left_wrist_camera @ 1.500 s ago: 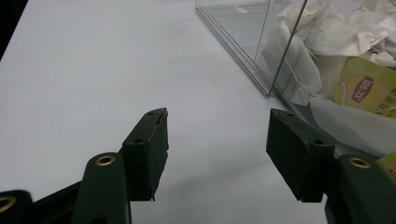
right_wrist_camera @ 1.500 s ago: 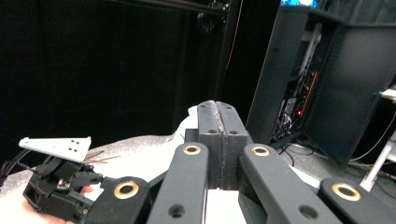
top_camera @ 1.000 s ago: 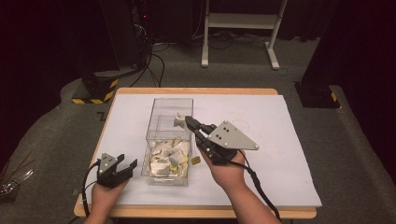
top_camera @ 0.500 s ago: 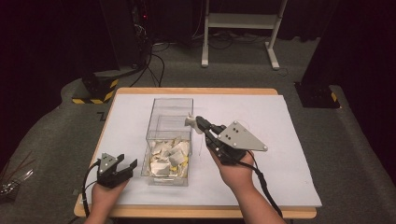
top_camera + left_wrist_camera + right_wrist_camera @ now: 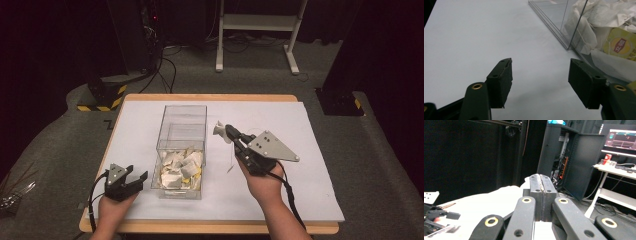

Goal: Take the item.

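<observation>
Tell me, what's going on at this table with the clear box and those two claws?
A person holds a claw in each hand at a table covered in white paper. The right claw is shut on a tea bag, held in the air just right of the clear box, its string hanging down. The near end of the box holds a pile of tea bags. The left claw rests on the table beside the box's near left corner; its jaws have just been opening, with nothing between them.

The right claw covers most of its tea bag; the box runs off the left gripper view's edge.
</observation>
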